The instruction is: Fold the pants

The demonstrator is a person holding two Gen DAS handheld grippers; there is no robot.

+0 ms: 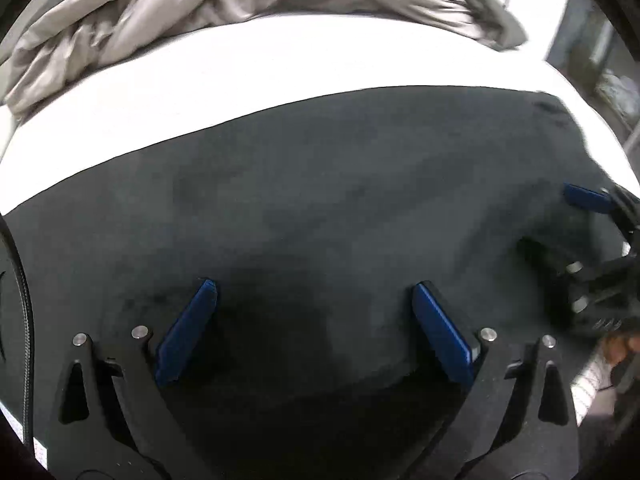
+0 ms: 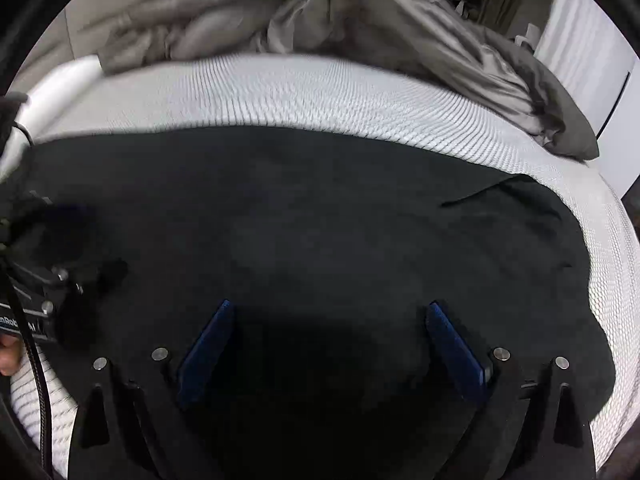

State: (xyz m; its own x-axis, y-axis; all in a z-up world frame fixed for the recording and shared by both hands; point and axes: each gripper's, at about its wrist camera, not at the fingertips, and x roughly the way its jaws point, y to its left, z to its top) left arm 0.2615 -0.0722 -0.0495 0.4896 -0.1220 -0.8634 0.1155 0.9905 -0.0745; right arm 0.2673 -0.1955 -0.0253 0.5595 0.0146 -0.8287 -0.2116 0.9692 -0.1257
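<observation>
Both grippers, left (image 1: pixel 314 330) and right (image 2: pixel 330 350), hang with jaws spread over the pants (image 1: pixel 320 184) on the bed (image 2: pixel 300 92); a one-layer grab could bunch them.

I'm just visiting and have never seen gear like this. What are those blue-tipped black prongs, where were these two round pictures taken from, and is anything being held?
No robot here: a person carries a hand-held claw in each hand, each with a wide-angle camera looking along its two blue-padded fingers. One picture looks out from the left claw, the other from the right claw. Both claws are open and hold nothing. Under them lie the black fabric pants, spread on a white textured bed cover. A crumpled grey duvet is bunched behind. Each claw also shows at the other picture's edge.
</observation>
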